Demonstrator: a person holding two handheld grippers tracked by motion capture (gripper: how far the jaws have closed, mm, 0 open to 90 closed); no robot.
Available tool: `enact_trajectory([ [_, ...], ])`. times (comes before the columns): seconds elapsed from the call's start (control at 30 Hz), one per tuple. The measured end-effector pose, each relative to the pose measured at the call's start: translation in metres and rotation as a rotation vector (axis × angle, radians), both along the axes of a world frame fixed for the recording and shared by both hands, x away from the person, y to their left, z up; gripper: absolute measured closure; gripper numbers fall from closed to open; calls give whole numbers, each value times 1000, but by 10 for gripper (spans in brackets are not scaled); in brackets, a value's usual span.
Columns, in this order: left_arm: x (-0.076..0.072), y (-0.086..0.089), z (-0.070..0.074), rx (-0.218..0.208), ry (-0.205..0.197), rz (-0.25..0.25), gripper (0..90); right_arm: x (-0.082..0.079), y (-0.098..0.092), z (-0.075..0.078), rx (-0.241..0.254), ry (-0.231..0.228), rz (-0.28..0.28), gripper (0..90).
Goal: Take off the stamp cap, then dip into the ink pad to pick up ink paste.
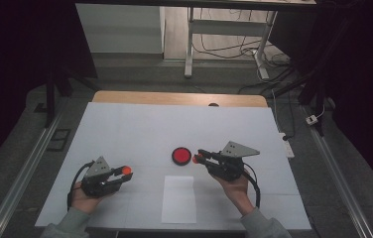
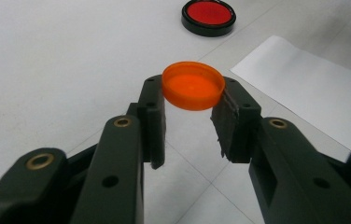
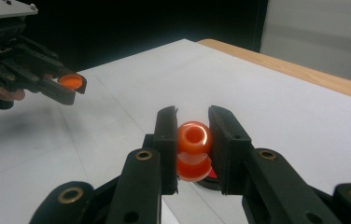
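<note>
The left gripper (image 1: 120, 174) is clamped on an orange cap (image 2: 193, 85), pinched by its rim and held just above the white table (image 1: 125, 129), while the right gripper (image 1: 199, 157) is closed on the neck of a small orange bottle (image 3: 194, 150) beside a red dish (image 1: 180, 155). Both pieces look like light, stiff, smooth plastic, so they could easily slip or twist between the pads. The cap is best held across its rim and the bottle at its neck, with its open mouth left clear for the cap.

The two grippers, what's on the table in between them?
In the high view, a white sheet of paper lies between the left gripper and right gripper.
</note>
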State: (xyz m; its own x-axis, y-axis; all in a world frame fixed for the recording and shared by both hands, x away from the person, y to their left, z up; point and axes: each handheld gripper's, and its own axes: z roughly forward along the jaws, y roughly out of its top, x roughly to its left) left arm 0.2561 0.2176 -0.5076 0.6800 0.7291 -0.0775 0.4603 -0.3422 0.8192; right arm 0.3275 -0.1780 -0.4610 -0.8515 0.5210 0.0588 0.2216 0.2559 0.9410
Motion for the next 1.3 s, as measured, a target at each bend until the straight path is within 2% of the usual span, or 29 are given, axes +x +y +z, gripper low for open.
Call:
enact_trajectory([
  [0.2,0,1,0,-1,0,6,649,1,1,0,-7,-1,0,727],
  [0.43,2,0,-1,4,5,1,649,12,10,-6,-19,32,6,727],
  [0.6,2,-1,-3,8,9,2,649,19,20,-9,-43,36,14,727],
  [0.7,2,-2,-5,17,17,-1,649,25,25,-12,-42,52,10,727],
  [0.87,2,-3,-5,18,16,-3,649,34,32,-19,-77,58,4,726],
  [1.0,2,-3,-5,23,13,-6,649,41,35,-22,-82,69,-6,726],
  [1.3,2,-4,-6,23,14,-7,649,50,42,-26,-92,68,-24,726],
])
